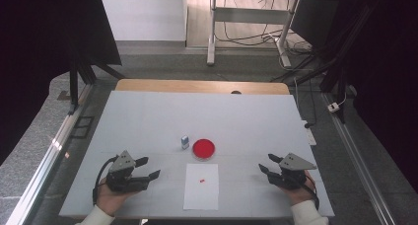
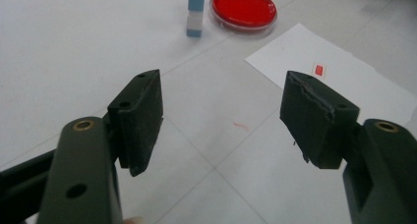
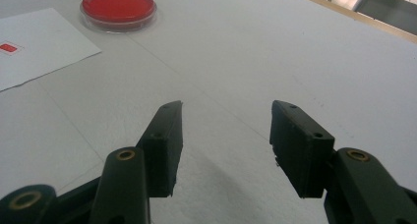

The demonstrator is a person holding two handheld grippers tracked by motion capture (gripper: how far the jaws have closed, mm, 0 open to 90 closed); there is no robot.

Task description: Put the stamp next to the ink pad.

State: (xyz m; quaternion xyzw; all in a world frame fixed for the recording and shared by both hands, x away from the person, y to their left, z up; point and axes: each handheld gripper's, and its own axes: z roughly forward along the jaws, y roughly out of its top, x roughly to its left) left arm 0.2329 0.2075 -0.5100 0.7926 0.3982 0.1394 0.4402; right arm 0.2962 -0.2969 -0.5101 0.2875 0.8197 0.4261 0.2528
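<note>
Two empty grippers are what I'm working with here: my left gripper (image 1: 150,168) has its jaws spread wide with nothing between them, low over the table (image 1: 148,116) at the near left, and my right gripper (image 1: 266,164) sits at the near right, jaws parted and holding nothing either. The things in play lie between them: a red-filled petri dish (image 1: 203,149) near the table's middle, a small blue-and-white vial (image 1: 185,142) standing upright just beside it on its left, and a white paper sheet (image 1: 201,186) nearer to me with a tiny red tag (image 1: 202,180) on it. My worry is the vial. In the left gripper view it stands narrow and tall, close to the dish rim, so a jaw coming in at an angle would likely tip it or shove it against the dish. The dish looks shallow and smooth-walled; a pinch on its rim could slip or tilt it and slosh the red contents. The paper lies loose, so dragging a jaw across it may skid it and carry the tag away.
</note>
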